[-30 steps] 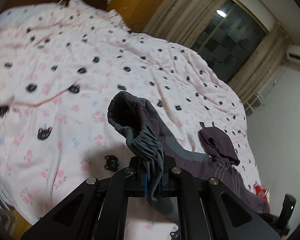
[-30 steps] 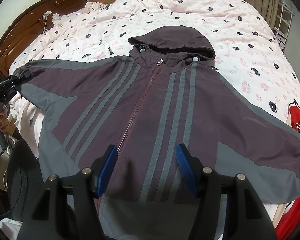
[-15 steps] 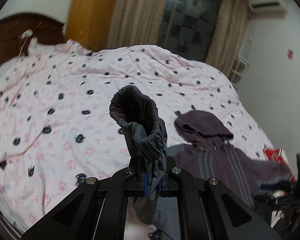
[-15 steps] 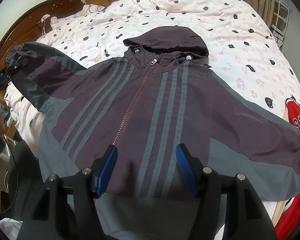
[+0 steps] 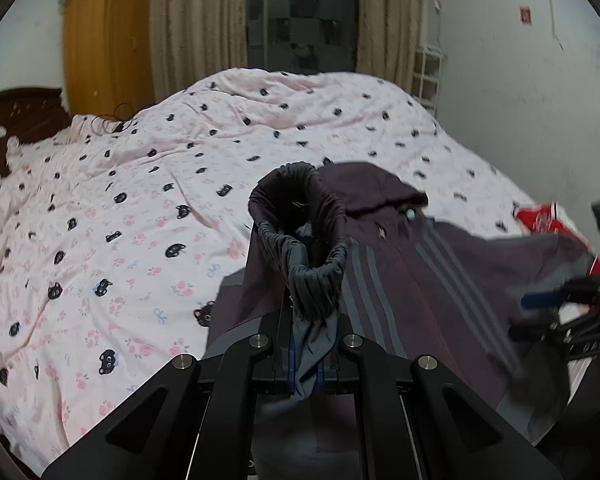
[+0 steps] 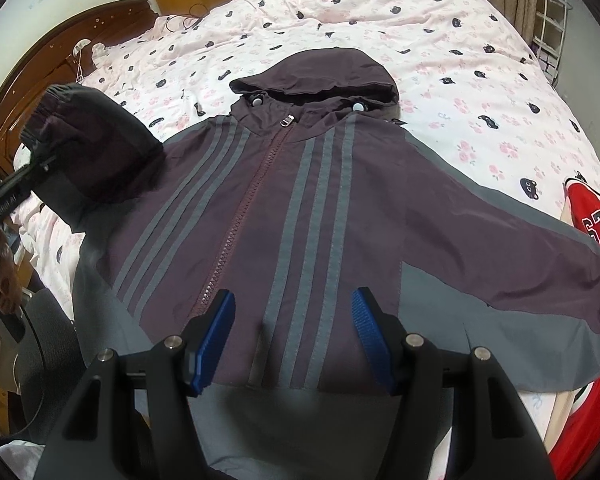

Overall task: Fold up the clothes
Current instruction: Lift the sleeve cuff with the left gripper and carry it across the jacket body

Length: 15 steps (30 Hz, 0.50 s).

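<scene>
A dark purple hooded jacket [image 6: 308, 216] with grey stripes lies front-up on the bed, zipper closed, hood [image 6: 320, 72] toward the far side. My left gripper [image 5: 306, 360] is shut on the cuff [image 5: 300, 240] of the jacket's left-hand sleeve. That sleeve [image 6: 92, 148] is lifted off the bed and carried inward over the jacket's left side. My right gripper [image 6: 294, 336] hangs open above the jacket's lower hem, nothing between its blue pads [image 6: 214, 336]. The other sleeve [image 6: 520, 248] lies stretched out flat to the right.
The bed is covered by a pink quilt [image 5: 120, 208] with black cat prints. A red garment [image 6: 588, 216] lies at the right edge of the bed. A dark wooden headboard [image 6: 60, 48] stands at the left, a wardrobe [image 5: 104, 40] and curtains [image 5: 204, 20] beyond.
My left gripper has swung right and inward with the sleeve cuff, lifting the sleeve over the jacket's left side. The right gripper has stayed open over the hem.
</scene>
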Each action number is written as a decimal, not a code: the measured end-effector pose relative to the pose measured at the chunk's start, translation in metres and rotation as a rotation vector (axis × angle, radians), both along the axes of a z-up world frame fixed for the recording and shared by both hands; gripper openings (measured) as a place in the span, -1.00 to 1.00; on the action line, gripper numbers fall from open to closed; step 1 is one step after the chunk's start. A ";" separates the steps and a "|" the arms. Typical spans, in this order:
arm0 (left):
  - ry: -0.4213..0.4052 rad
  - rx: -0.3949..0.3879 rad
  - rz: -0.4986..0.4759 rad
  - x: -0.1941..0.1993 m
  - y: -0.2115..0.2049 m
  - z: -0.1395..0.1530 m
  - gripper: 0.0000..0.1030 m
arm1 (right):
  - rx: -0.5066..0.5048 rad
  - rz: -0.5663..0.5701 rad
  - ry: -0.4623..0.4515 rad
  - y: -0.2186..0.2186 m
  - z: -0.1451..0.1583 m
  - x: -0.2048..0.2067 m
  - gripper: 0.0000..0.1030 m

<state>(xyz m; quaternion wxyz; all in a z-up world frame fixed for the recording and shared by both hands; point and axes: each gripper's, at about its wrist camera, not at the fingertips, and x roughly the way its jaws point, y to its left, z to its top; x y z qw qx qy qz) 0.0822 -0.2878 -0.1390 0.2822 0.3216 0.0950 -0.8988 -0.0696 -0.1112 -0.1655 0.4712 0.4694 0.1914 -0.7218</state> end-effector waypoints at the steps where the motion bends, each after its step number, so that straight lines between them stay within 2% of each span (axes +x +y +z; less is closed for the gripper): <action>1: -0.015 -0.007 -0.007 -0.004 0.003 -0.002 -0.89 | -0.001 -0.002 -0.002 0.001 0.000 -0.001 0.21; 15: -0.184 -0.169 -0.070 -0.031 0.048 -0.031 -0.89 | -0.008 -0.045 0.002 0.017 0.004 -0.010 0.21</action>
